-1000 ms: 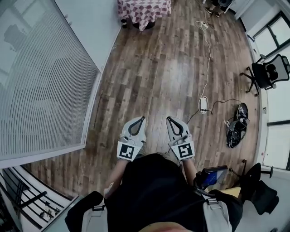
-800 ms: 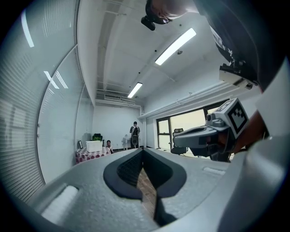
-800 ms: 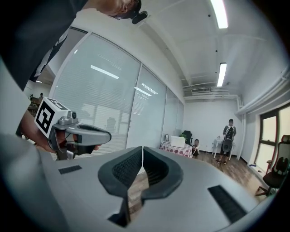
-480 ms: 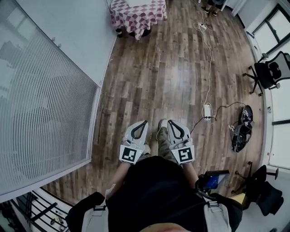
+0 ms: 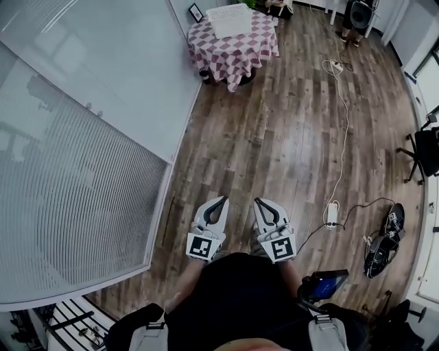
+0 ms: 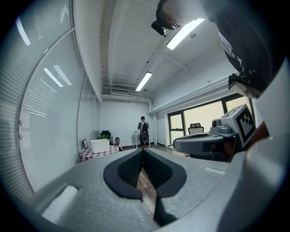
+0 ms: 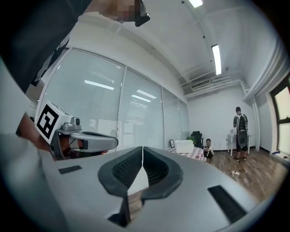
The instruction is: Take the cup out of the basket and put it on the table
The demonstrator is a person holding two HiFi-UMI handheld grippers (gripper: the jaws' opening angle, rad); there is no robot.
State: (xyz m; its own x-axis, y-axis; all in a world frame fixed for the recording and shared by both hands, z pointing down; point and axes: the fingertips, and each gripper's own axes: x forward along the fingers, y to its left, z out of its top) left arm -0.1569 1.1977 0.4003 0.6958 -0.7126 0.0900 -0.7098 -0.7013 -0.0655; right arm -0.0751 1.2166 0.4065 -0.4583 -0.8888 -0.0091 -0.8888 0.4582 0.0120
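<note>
A table with a red-and-white checked cloth stands far ahead, with a white basket on top. It shows small in the left gripper view as the table with the basket, and in the right gripper view as the table with the basket. No cup is visible. My left gripper and right gripper are held side by side over the wood floor, both shut and empty. The closed tips show in the left gripper and right gripper views.
A glass wall with blinds runs along the left. A power strip with its cable and a bag lie on the floor at right, near an office chair. One person stands and another sits beyond the table.
The view has advanced along the wood floor: the checked table and basket have come further into view. Both grippers stay shut, side by side.
</note>
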